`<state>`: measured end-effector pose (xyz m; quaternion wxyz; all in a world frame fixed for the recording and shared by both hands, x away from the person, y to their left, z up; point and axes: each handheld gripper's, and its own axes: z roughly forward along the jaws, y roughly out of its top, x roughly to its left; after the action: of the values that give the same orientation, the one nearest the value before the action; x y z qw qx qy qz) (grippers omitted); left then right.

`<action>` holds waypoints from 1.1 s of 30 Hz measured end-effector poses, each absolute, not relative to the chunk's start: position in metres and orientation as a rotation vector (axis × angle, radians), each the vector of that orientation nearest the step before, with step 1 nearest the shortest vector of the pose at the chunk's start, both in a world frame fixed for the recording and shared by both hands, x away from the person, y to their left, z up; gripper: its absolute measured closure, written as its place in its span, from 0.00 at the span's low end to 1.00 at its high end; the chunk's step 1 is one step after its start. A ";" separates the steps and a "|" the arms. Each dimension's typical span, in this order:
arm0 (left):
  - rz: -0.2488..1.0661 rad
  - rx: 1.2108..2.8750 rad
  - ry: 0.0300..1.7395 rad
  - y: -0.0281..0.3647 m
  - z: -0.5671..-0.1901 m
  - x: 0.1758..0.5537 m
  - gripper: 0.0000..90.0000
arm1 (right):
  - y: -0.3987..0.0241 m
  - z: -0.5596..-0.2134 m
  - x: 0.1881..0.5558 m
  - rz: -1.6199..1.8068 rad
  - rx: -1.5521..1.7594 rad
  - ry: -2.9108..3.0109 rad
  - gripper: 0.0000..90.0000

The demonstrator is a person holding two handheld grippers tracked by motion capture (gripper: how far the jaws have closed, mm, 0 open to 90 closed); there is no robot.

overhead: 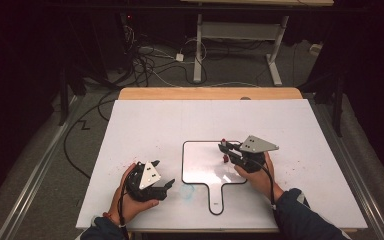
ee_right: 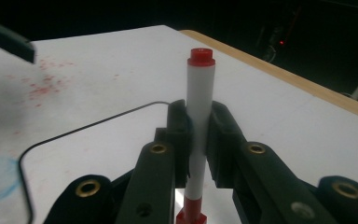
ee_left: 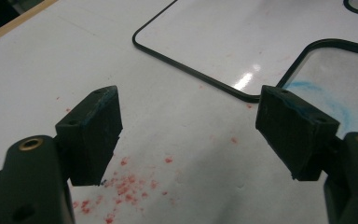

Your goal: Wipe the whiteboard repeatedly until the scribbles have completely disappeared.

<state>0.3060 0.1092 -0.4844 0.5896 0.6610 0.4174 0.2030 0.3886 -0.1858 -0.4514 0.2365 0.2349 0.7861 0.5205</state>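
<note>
A white marker with red ends (overhead: 225,158) stands upright between the jaws of my right gripper (overhead: 225,150), which is shut on its barrel. In the right gripper view the marker (ee_right: 199,79) rises above the pads (ee_right: 179,121), over a paddle-shaped whiteboard with a black rim (overhead: 202,172). I cannot tell whether its lower end touches the board. My left gripper (overhead: 169,185) rests low at the near left of the table, open. In its own view the jaws (ee_left: 191,121) stand wide apart with nothing between them, facing the board's edge (ee_left: 191,70).
Red specks (ee_left: 126,186) dot the white table cover (overhead: 145,125) by the left gripper. A blue smear (overhead: 187,191) lies beside the board's handle (overhead: 216,200). A wooden strip (overhead: 210,93) edges the far side. Cables and a desk frame (overhead: 198,50) lie on the floor beyond.
</note>
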 end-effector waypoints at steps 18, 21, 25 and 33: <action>0.477 1.543 0.969 0.109 -0.484 0.306 0.24 | -0.222 -0.450 0.400 1.349 0.727 2.073 0.91; 0.477 1.544 0.967 0.109 -0.484 0.306 0.24 | -0.225 -0.450 0.401 1.344 0.738 2.066 0.91; 0.477 1.545 0.965 0.109 -0.484 0.306 0.24 | -0.219 -0.450 0.397 1.362 0.723 2.084 0.91; 0.478 1.544 0.966 0.108 -0.484 0.306 0.24 | -0.190 -0.452 0.377 1.438 0.636 2.161 0.91</action>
<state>0.3060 0.1084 -0.4841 0.5887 0.6629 0.4146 0.2051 0.3767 -0.1905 -0.4518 0.2322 0.2316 0.7865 0.5234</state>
